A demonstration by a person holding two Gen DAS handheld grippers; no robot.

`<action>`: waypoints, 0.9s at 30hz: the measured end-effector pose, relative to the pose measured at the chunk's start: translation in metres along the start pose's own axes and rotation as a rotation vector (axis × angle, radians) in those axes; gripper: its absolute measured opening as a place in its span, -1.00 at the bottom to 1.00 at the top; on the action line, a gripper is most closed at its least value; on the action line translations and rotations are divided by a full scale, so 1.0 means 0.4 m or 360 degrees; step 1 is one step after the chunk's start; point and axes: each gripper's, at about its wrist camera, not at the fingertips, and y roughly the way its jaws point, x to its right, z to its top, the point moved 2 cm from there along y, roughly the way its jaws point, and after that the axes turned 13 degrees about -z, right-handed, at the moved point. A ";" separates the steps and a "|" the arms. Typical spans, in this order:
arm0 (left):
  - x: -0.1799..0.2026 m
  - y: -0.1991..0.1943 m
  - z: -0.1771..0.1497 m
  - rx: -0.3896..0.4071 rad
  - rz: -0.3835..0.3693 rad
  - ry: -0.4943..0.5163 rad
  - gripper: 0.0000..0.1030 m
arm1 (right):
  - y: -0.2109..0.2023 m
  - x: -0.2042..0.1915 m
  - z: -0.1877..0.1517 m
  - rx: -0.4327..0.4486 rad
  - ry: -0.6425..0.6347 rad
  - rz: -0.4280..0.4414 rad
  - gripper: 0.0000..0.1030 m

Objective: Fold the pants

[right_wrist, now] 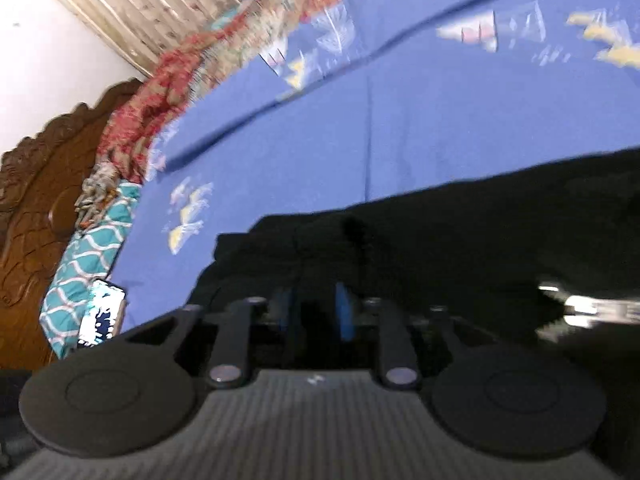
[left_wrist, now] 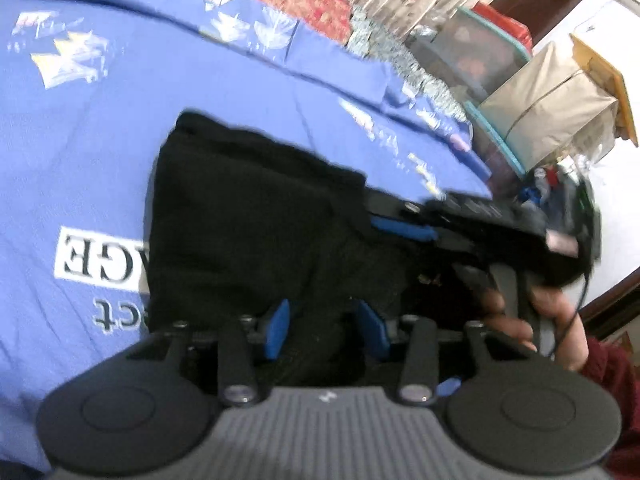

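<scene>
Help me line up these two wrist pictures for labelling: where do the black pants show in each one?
Left wrist: the black pants fill the centre, just ahead of the left gripper, with the right gripper at their right edge.
Right wrist: the pants span the lower right, just ahead of the right gripper.
Shared landmark: the blue printed bedsheet under the pants.

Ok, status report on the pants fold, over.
Left gripper and right gripper both pinching the black pants. Pants bunched on the blue bedsheet, fold unfinished. Nothing blocking; phone sits off at the sheet's edge.
</scene>
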 end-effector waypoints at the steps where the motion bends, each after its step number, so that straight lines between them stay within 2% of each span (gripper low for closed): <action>1: 0.009 -0.015 0.006 0.0022 -0.0014 0.0021 -0.16 | -0.032 0.012 -0.001 0.0050 -0.0004 0.0009 -0.14; 4: 0.034 -0.051 0.040 0.0112 -0.0072 0.0067 -0.12 | -0.133 0.076 0.007 0.0227 0.0043 0.0020 -0.10; 6: 0.043 -0.053 0.068 0.0149 -0.0092 0.0066 -0.12 | -0.203 0.136 0.013 0.0361 0.0109 -0.0047 0.00; 11: 0.052 0.020 0.127 0.0107 -0.0099 0.0072 -0.13 | -0.329 0.292 0.001 0.0569 0.0308 -0.0232 0.13; 14: 0.059 0.094 0.125 0.0011 -0.0085 0.0094 -0.15 | -0.363 0.372 -0.032 0.0594 0.0400 -0.0383 0.37; 16: 0.064 0.142 0.099 -0.0088 -0.0046 0.0136 -0.15 | -0.374 0.418 -0.061 0.0599 0.0458 -0.0465 0.43; 18: 0.059 0.200 0.058 -0.0228 0.0078 0.0181 -0.15 | -0.374 0.457 -0.089 0.0582 0.0516 -0.0541 0.49; 20: 0.062 0.215 0.036 -0.0238 0.0129 0.0244 -0.14 | -0.363 0.483 -0.109 0.0555 0.0569 -0.0564 0.55; 23: 0.079 0.196 0.054 -0.0239 0.0121 0.0201 -0.13 | -0.339 0.496 -0.125 0.0479 0.0597 -0.0503 0.55; 25: 0.095 0.172 0.076 -0.0205 0.0102 0.0202 -0.13 | -0.320 0.472 -0.124 0.0446 0.0514 -0.0481 0.39; 26: 0.107 0.155 0.089 -0.0171 0.0094 0.0218 -0.11 | -0.308 0.459 -0.122 0.0418 0.0458 -0.0481 -0.01; 27: 0.118 0.143 0.105 -0.0142 0.0087 0.0228 -0.10 | -0.294 0.447 -0.120 0.0376 0.0405 -0.0492 -0.19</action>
